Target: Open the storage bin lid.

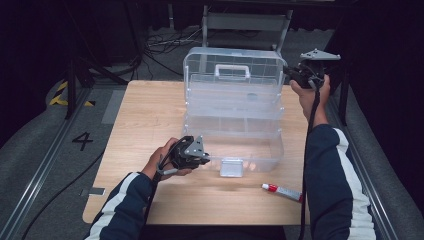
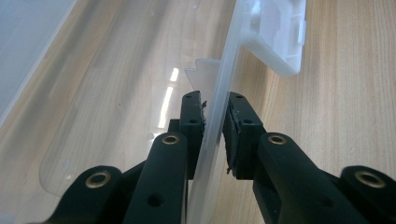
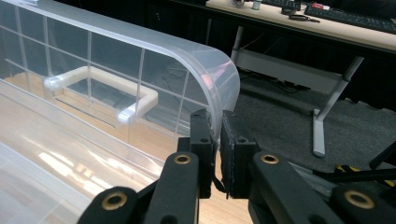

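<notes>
Two claws hold one clear plastic box (image 1: pixel 233 112) in the middle of the picture, on the desk (image 1: pixel 145 115).

The left claw (image 1: pixel 206 159) is shut on the thin front wall of the box, low and left of middle in the high view. The right claw (image 1: pixel 289 75) pinches the edge of the open lid (image 3: pixel 205 60) at the upper right. The plastic is thin and slippery. If one hand pulls too hard, I think the wall may slip out or bend, and the lid could drop shut. The box might also slide and bump the small tube (image 1: pixel 282 191) lying near the lower right.
</notes>
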### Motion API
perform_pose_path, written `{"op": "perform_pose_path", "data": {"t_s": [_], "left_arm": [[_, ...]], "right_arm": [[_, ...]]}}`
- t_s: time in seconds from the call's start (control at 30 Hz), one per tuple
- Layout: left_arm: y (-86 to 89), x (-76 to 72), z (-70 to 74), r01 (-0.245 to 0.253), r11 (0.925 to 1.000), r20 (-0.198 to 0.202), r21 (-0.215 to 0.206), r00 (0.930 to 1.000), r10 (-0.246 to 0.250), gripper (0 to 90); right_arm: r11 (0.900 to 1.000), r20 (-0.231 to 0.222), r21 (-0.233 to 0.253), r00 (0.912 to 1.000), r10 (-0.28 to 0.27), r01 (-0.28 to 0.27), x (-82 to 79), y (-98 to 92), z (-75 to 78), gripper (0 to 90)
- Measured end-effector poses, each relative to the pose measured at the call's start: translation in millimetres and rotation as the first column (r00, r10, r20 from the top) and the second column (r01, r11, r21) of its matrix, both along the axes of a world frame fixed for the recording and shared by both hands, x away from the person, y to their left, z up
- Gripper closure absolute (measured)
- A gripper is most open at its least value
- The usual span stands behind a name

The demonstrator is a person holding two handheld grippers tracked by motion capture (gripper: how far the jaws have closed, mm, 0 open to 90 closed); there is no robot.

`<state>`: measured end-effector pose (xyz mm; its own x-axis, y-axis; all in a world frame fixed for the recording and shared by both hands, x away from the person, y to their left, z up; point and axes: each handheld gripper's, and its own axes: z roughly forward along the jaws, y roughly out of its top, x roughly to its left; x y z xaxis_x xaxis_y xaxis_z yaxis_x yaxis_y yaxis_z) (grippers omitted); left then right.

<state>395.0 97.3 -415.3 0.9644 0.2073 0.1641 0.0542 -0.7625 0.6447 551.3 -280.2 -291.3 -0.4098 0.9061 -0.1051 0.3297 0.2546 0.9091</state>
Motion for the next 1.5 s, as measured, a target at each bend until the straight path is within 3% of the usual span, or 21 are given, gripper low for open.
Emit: {"op": "perform_pose_path", "data": {"t_s": [0.27, 0.43, 0.67, 0.83, 1.17, 1.5], "left_arm": [[-0.1, -0.2, -0.1, -0.002, 1.0, 0.003, 0.0, 1.0, 0.002, 78.9], [-0.1, -0.4, 0.0, 0.0, 1.0, 0.005, 0.003, 1.0, 0.0, 78.9], [-1.0, -0.8, 0.6, 0.001, 0.9999, 0.008, 0.014, 1.0, -0.001, 78.9], [-0.7, -0.8, 0.5, -0.012, 0.9999, -0.002, 0.006, 0.9999, 0.012, 78.6], [-3.1, -1.7, 0.2, -0.019, 0.9998, 0.003, 0.005, 0.9998, 0.019, 78.7], [-2.4, -0.8, -0.6, -0.018, 0.9998, -0.008, -0.007, 0.9998, 0.018, 78.9]], "right_arm": [[1.0, -0.022, 0.004, 0.9997, 0.002, -0.002, 12.7, -0.5, -2.1, 84.0], [0.999, -0.036, 0.033, 0.9993, -0.01, 0.011, 19.8, -0.4, -5.4, 84.1], [1.0, -0.064, 0.016, 0.9979, -0.01, 0.011, 31.5, 1.0, -6.2, 83.8], [0.999, -0.085, 0.035, 0.9963, -0.012, 0.015, 41.4, -0.6, -10.1, 83.8], [1.0, -0.128, 0.013, 0.9917, -0.005, 0.007, 62.0, 2.0, -14.3, 83.5], [1.0, -0.129, -0.003, 0.9915, -0.018, 0.017, 76.9, 4.7, -26.3, 83.1]]}}
